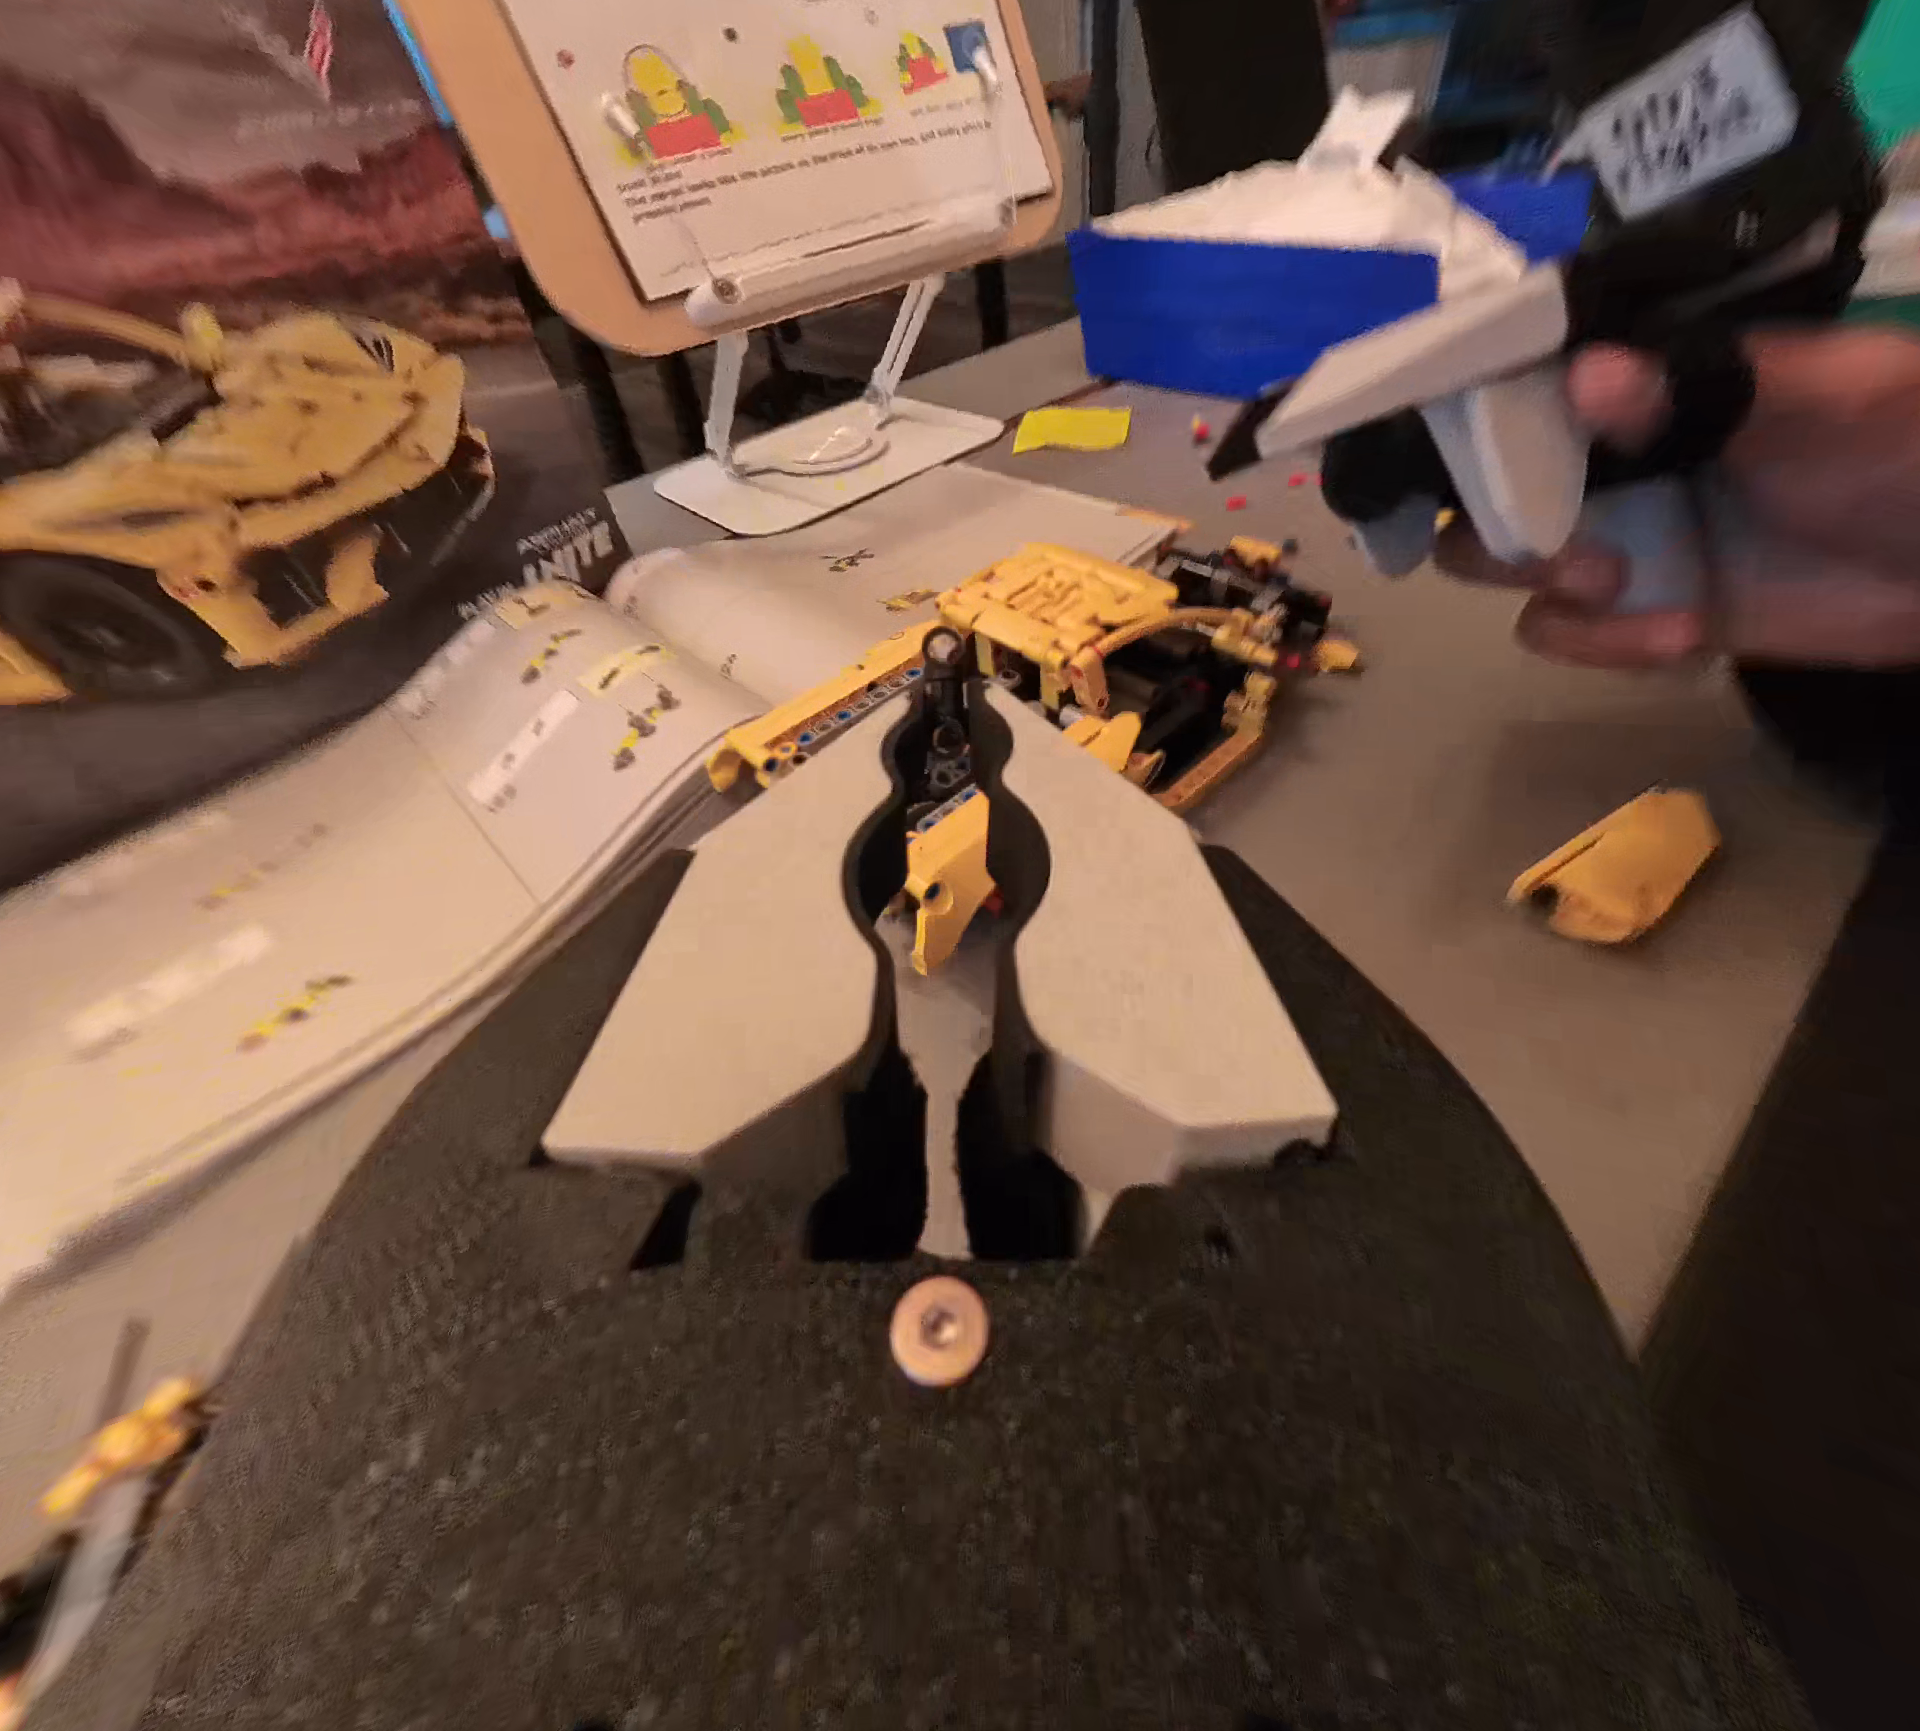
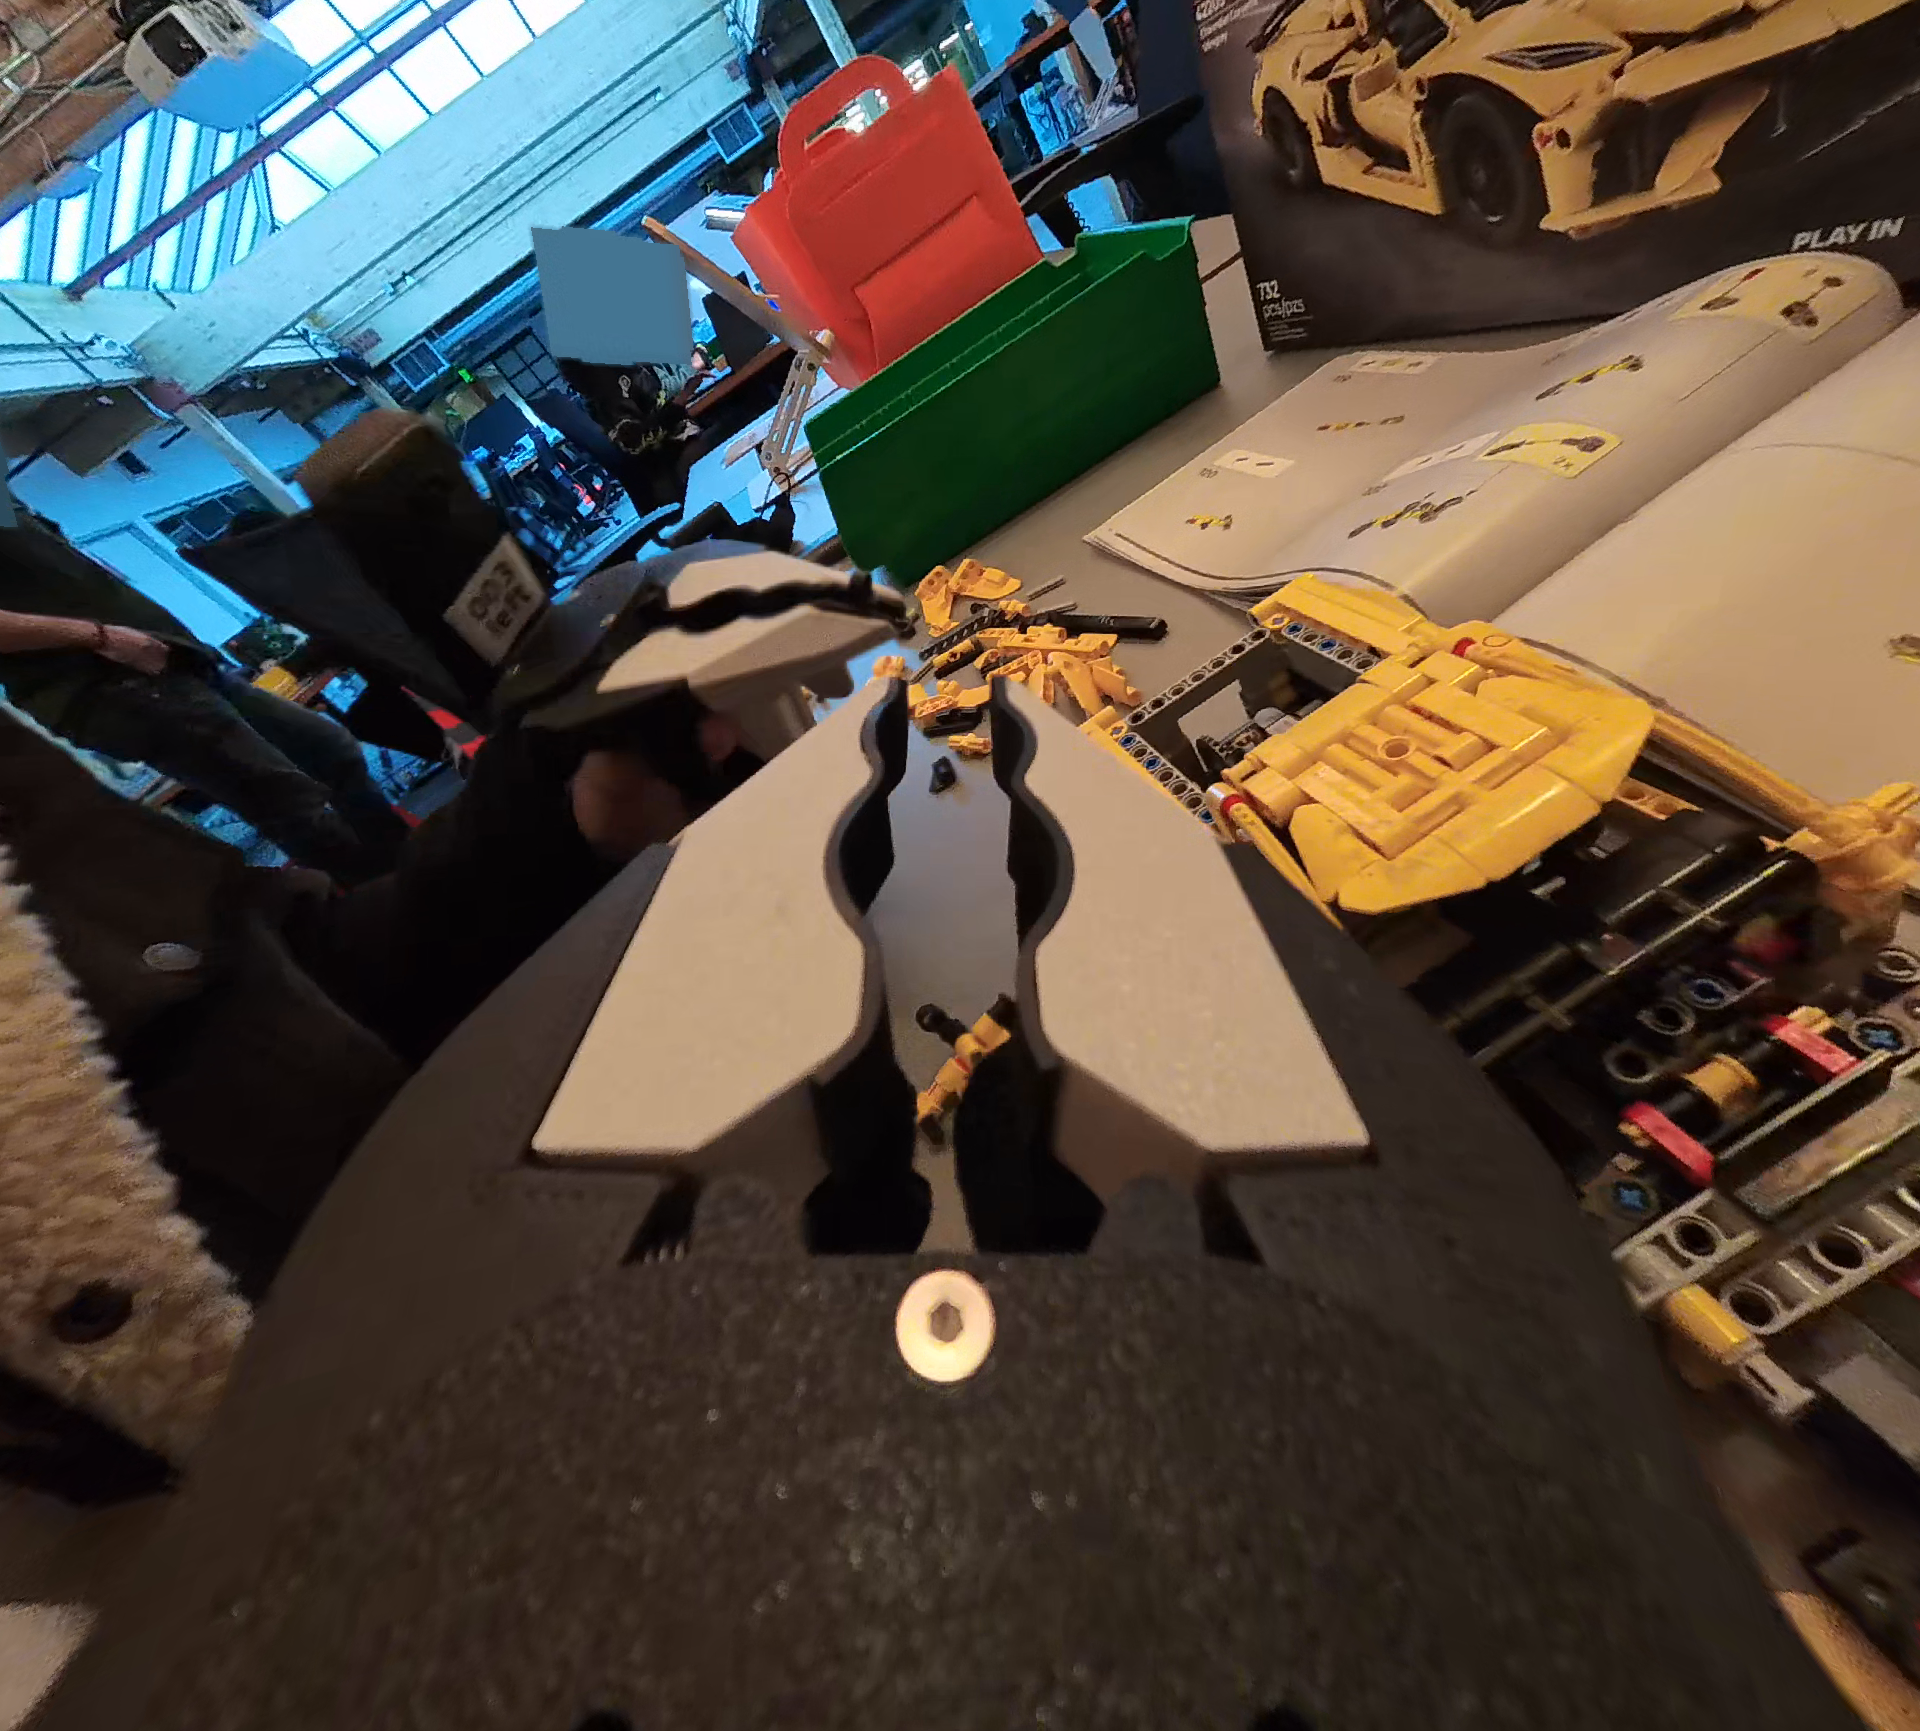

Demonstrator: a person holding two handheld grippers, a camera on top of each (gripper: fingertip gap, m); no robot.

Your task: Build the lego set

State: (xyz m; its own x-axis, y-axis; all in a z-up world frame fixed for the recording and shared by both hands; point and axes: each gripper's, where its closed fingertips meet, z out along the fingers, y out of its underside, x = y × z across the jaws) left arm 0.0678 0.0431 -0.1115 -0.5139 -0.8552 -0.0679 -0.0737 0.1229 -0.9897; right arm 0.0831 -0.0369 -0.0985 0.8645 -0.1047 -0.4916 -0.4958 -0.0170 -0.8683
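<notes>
My left gripper (image 1: 951,694) is shut on a small black-and-yellow lego sub-assembly (image 1: 948,892), whose black rod sticks out past the fingertips. It hovers just in front of the half-built yellow car (image 1: 1122,632) on the grey table. My right gripper (image 2: 945,699) is open by a narrow gap and empty, low over the table with the car (image 2: 1434,777) close on its right. A small yellow-and-black piece (image 2: 966,1053) lies on the table under its jaws. Each gripper also shows in the other's view: the right one (image 1: 1231,455), the left one (image 2: 883,609).
An open instruction booklet (image 1: 416,798) and the set's box (image 2: 1558,50) lie behind the car. A pile of loose yellow parts (image 2: 1008,653), a green bin (image 2: 1018,424), a red bag (image 2: 894,227), a blue bin (image 1: 1247,310), a sheet stand (image 1: 727,71) and a loose yellow panel (image 1: 1616,866) surround it. Some 9 cm of space lies between my two pairs of fingers. My right tips are roughly 15 cm from the loose yellow panel (image 1: 1616,866).
</notes>
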